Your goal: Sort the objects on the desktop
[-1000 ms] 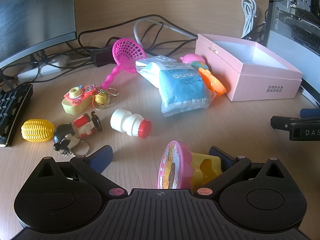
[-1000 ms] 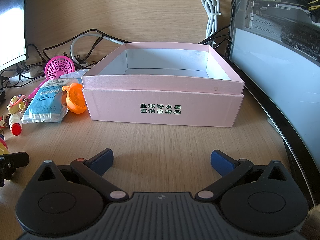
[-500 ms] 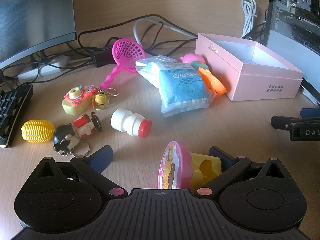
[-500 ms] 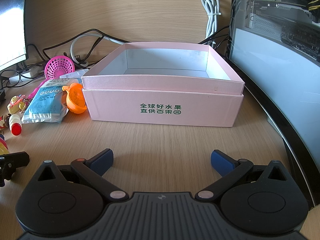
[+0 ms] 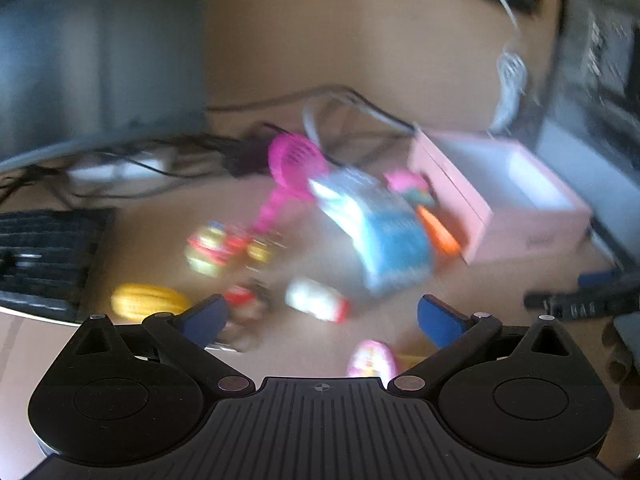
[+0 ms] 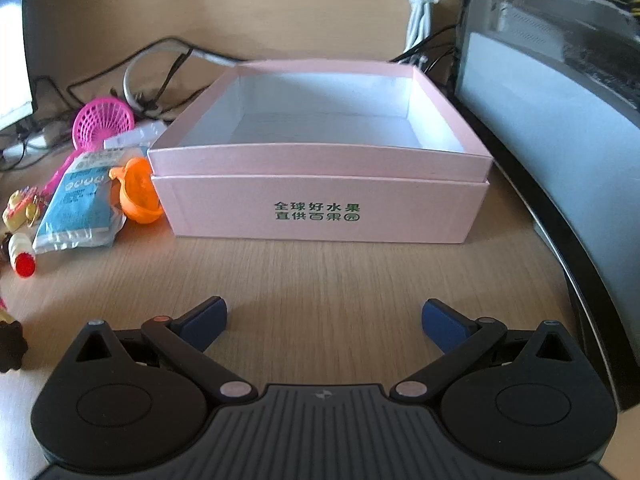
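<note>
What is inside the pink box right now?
Nothing visible: the pink box shows only bare white walls and floor. Its near wall hides the front strip of the floor, so that part cannot be checked.

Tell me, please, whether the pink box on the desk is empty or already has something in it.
Empty, as far as shown: the pink box is lidless, and the right wrist view shows only bare white walls and floor; its nearest strip is hidden by the front wall.
</note>
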`<state>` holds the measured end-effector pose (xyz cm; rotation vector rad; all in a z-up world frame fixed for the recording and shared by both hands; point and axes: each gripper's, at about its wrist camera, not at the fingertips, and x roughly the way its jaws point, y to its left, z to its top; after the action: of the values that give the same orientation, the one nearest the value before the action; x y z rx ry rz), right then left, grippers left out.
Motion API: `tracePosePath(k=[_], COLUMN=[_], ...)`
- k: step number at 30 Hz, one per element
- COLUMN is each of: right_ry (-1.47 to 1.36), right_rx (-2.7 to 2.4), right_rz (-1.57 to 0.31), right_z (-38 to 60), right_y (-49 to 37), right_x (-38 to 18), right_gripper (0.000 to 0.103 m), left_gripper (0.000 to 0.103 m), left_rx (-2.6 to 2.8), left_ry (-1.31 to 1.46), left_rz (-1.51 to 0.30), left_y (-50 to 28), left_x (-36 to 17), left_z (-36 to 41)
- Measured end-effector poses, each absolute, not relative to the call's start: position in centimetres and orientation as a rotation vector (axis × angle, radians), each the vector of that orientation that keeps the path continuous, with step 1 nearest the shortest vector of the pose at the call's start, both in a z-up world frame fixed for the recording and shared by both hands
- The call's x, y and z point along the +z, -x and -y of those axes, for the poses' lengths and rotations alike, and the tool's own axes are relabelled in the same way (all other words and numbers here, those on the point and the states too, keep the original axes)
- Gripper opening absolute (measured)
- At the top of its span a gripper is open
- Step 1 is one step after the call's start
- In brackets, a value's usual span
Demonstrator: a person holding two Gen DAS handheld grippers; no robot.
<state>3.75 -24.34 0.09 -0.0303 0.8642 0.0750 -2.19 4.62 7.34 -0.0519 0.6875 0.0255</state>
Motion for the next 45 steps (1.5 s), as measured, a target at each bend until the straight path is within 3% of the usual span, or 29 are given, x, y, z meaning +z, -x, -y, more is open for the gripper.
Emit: tracePosePath(k=[3,12,14,16,20,22,23,32,41,45], right_ry=[0.07,0.285,0.319,0.347,0.399,0.412,0.411,0.318,0.333,0.231], right_rx=[0.176,0.582,0.667,0.745,0.734,0.738,0.744,0.705,0.427,0.443], right_rz=[-0.946,-0.684,-0.718,-0.805,-0.927,-0.968,-0.976,-0.881,-0.909,-0.889], right_z=[23.9,11.3,8.3,5.4,2.1,1.5,1.3,8.7,17.2,17.4], right_y=[-4.9,-2.8,-3.6,-4.8,-7.0,-7.6,-7.8,-4.2,-1.3,-0.5], right_x=[0.8,8.3,8.1,7.2,4.7,3.9,3.7,8.0,4.8,6.7], right_gripper=[0.103,0.1,0.086,0.062,0.05,0.028,0.025,0.024,0.026,0.057], left_gripper=[0.103,0.103,0.103,0.103,0.103,0.103,0.103,0.103,0.103,0.103], left_rx=[0.135,0.415,0.434,0.445,0.443,0.429,0.419,0.26,0.111,0.174], left_ry=[0.102,0.28,0.317,0.331,0.346,0.357,0.364,0.296,0.203,0.213], left_rz=[-0.693,-0.819,-0.832,-0.834,-0.818,-0.823,-0.832,-0.85,-0.889,-0.89], left_y=[3.3,6.7,7.9,8.8,10.9,11.5,11.5,8.2,5.0,5.2], left_x=[9.5,10.2,10.2,10.2,10.1,10.0,9.8,10.0,9.6,9.4], left_z=[-7.6,-15.1,-15.4,-15.3,-14.8,-14.4,-14.1,-10.2,-6.8,-8.2])
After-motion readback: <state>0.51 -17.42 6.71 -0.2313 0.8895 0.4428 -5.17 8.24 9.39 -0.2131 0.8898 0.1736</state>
